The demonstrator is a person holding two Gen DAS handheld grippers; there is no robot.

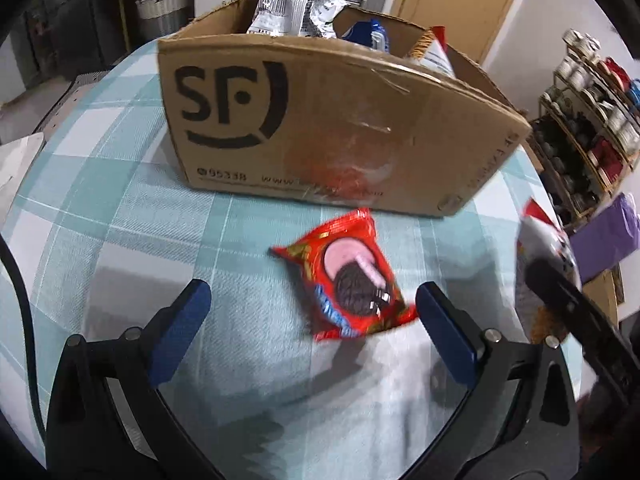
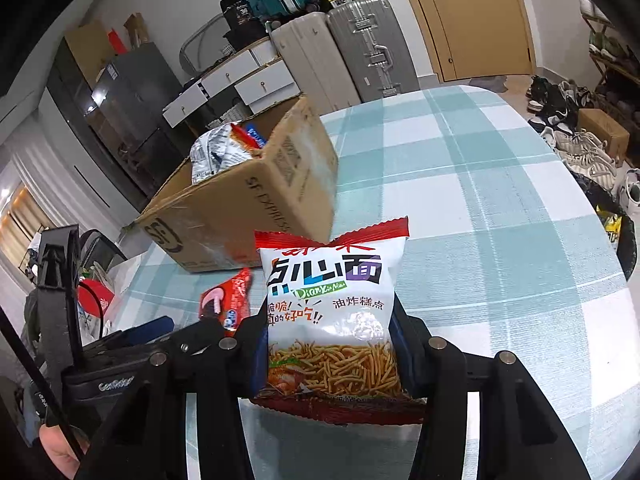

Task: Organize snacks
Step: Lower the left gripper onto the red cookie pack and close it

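Note:
A red Oreo cookie packet lies on the checked tablecloth, just in front of the cardboard box. My left gripper is open, its blue pads either side of the packet's near end, not touching it. My right gripper is shut on a white and red noodle snack bag, held upright above the table. The bag also shows at the right edge of the left wrist view. The box holds several snack bags, one silver. The cookie packet shows in the right wrist view too.
A shoe rack stands to the right of the table. Suitcases and white drawers stand behind the table, by a wooden door. Shoes lie on the floor at the right. The table edge curves near the box's far side.

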